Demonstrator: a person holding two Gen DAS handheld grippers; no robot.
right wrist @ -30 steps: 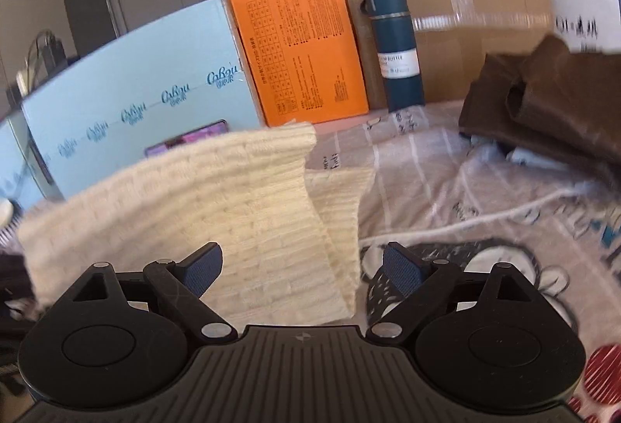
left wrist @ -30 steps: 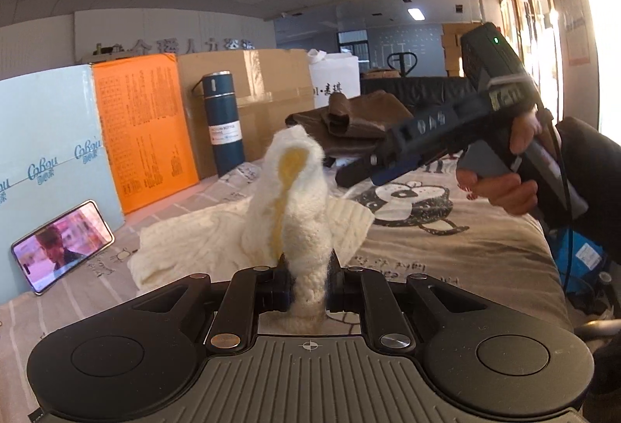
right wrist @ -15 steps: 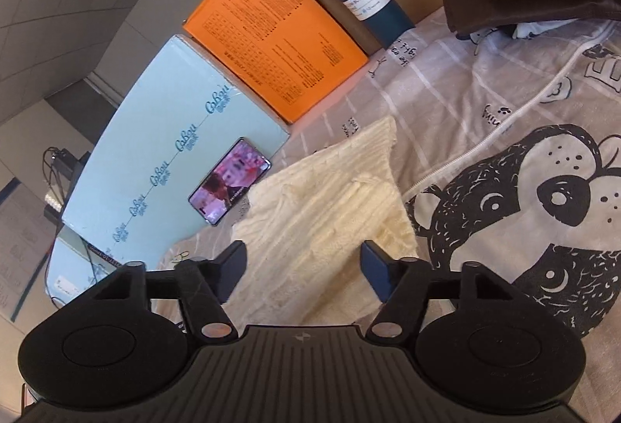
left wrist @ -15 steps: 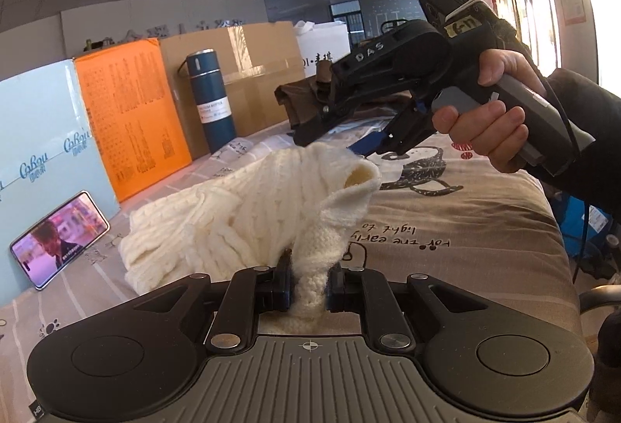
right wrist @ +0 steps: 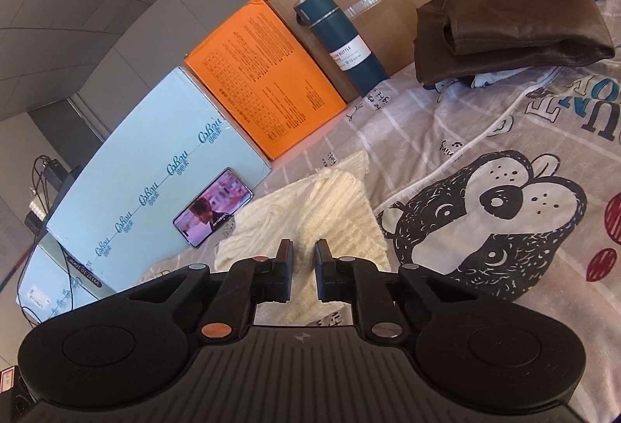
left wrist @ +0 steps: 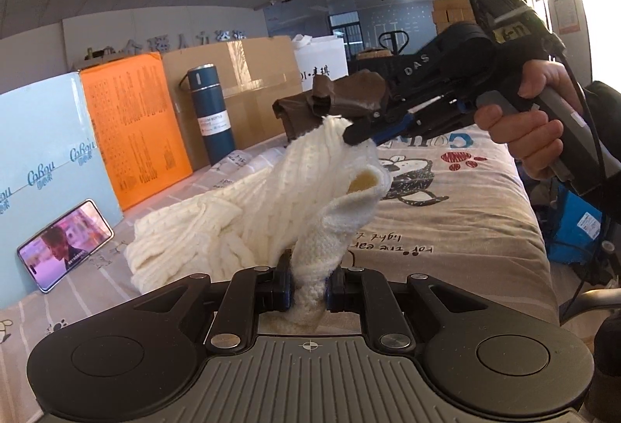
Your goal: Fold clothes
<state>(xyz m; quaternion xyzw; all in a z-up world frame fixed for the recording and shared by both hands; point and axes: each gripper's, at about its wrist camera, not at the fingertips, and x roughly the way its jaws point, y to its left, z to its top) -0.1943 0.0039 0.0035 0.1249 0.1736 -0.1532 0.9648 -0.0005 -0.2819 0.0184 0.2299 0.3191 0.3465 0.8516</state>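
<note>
Left wrist view, left gripper (left wrist: 307, 285) clamped on sweater (left wrist: 248, 225), right gripper (left wrist: 355, 134) newly closed on it.

**Cream knit sweater half-lifted off the bed**

The cream cable-knit sweater (left wrist: 248, 225) is bunched and partly raised: one end drawn up toward the near edge, another corner pulled up higher at the far right. The remainder lies crumpled on the left of the printed bedsheet (left wrist: 446, 229).

Left gripper (left wrist: 308, 285) sits low and is clamped tight on a bunch of the cream sweater (left wrist: 248, 225). Right gripper (left wrist: 359, 134) is up higher, the person's hand (left wrist: 531, 124) squeezing its handle, jaws just snapped closed at the sweater's raised edge.
</note>
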